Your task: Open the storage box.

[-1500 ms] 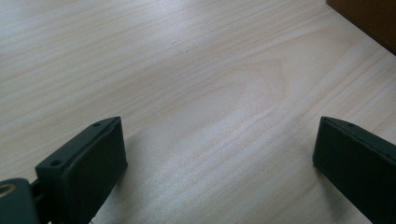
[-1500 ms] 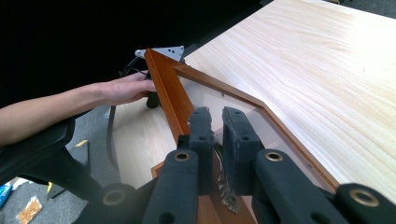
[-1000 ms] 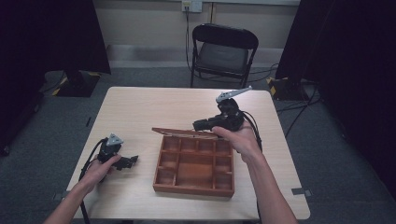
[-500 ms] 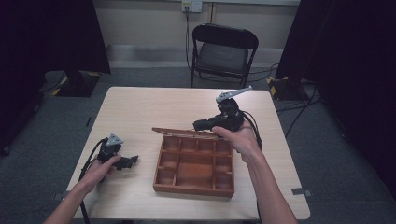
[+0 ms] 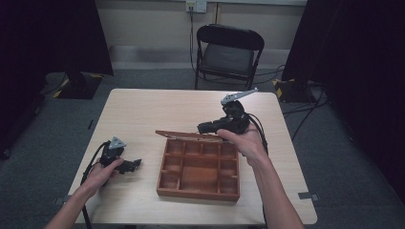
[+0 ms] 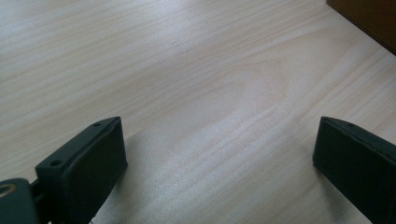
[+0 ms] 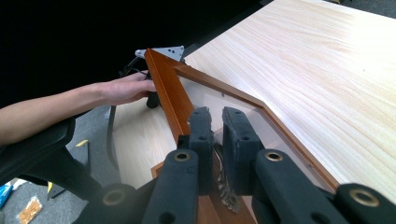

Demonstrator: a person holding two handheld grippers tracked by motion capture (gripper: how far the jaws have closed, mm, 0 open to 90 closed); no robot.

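A brown wooden box (image 5: 198, 193) with several bare compartments sits on the table's near middle. Its lid (image 5: 184, 135), a wooden frame (image 7: 163, 86) around a clear pane, stands raised above the box's far edge. My right gripper (image 5: 203, 128) is shut on the lid's edge; in the right gripper view the jaws (image 7: 217, 122) pinch it at a small metal clasp. My left gripper (image 5: 136, 163) rests on the table left of the box, open and holding nothing (image 6: 219, 154). A corner of the box (image 6: 369, 18) shows beyond it.
The light wooden table (image 5: 157, 107) has bare room at the far side and left. A black folding chair (image 5: 229, 52) stands behind the table. Cables trail from both grippers off the table's edges.
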